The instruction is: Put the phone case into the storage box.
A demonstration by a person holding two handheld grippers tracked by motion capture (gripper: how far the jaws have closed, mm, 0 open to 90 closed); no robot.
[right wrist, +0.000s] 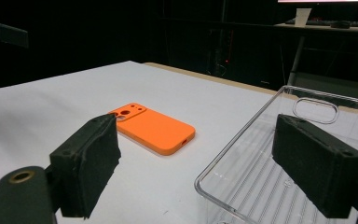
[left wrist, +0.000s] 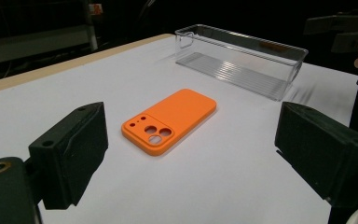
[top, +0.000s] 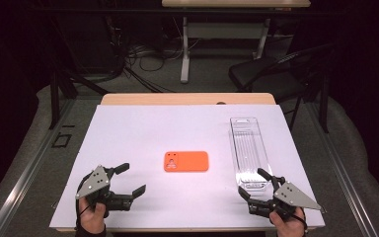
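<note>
- Left claw (top: pixel 129 178), lower left of the high view: held in a hand (top: pixel 91 217) at the near edge of the desk (top: pixel 143 128), jaws spread wide with nothing between them, aimed toward the frame's centre.
- Right claw (top: pixel 256 183), lower right of the high view: jaws likewise wide and empty, poised just beside the near end of the clear tray (top: pixel 249 150), not visibly touching it.
- Orange phone case (top: pixel 186 161), centre of the high view: lying flat on the white desk, back upward, camera cut-outs toward the frame's left; between the two claws and apart from both.
- Same orange phone case (left wrist: pixel 170 120) in the left gripper view: centre of frame, framed between the two black jaws, cut-outs at the nearer end.
- Handling, judged: probably light, slightly flexible plastic or silicone; smooth and low-lying, so likely to slide on the desk rather than lift. Best taken across the two long edges near mid-length, or tipped up at one short end first.
- Clear tray (right wrist: pixel 279 172), lower right of the right gripper view: long, rigid, transparent, ribbed floor, open top; probably light, stiff and slippery; thin side walls the likeliest purchase.
- Chair (top: pixel 276 69) and second table (top: pixel 237 4), upper part of the high view: dark background, well apart from the work.
</note>
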